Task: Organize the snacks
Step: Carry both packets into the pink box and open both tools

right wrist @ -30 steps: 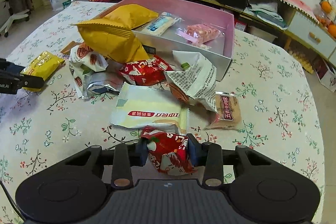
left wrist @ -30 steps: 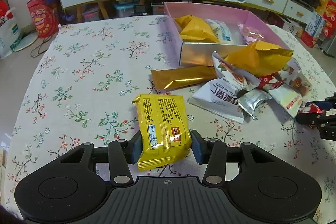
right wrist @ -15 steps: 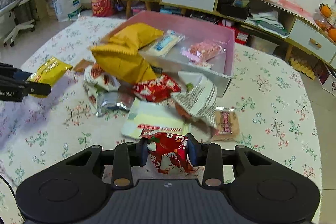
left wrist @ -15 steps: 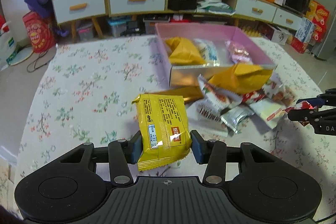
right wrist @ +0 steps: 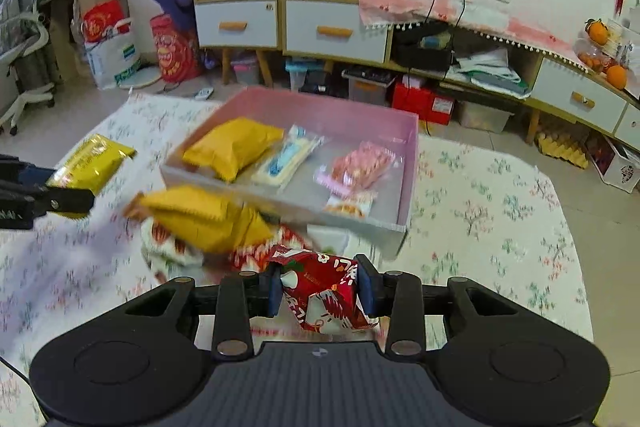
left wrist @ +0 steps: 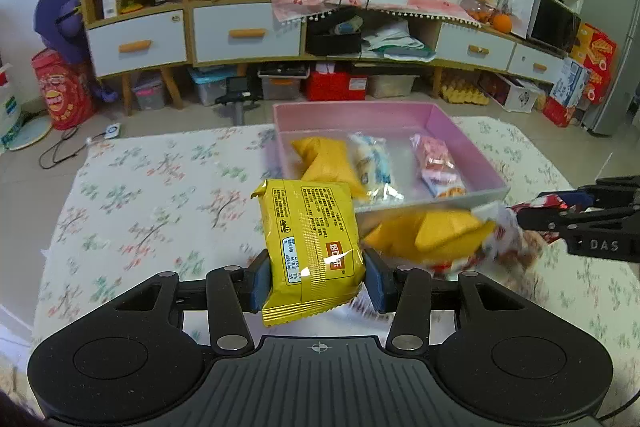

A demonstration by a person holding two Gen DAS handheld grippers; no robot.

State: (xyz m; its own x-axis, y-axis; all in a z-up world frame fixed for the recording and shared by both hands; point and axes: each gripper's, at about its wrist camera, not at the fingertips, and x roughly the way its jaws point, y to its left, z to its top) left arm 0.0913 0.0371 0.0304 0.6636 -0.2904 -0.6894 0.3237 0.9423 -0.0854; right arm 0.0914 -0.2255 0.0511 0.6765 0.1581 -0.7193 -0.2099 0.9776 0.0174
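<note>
My left gripper [left wrist: 314, 277] is shut on a yellow snack packet [left wrist: 310, 247] and holds it up above the floral table, left of the pink box [left wrist: 460, 131]. My right gripper [right wrist: 320, 291] is shut on a red and white snack packet [right wrist: 324, 291], lifted in front of the box's near wall [right wrist: 360, 223]. The box holds a yellow bag [right wrist: 232, 147], a blue and white packet [right wrist: 286, 161] and a pink packet [right wrist: 362, 165]. A pile of loose snacks topped by a yellow bag [right wrist: 204, 217] lies before the box.
The floral tablecloth [left wrist: 140, 195] covers the table, whose far edge is just behind the box. The other gripper shows at each view's side: right one [left wrist: 592, 223], left one [right wrist: 44, 195]. Cabinets and storage bins stand beyond on the floor.
Both grippers have risen well above the table with their packets and moved toward the pink box. The snack pile now sits lower and blurred in both views.
</note>
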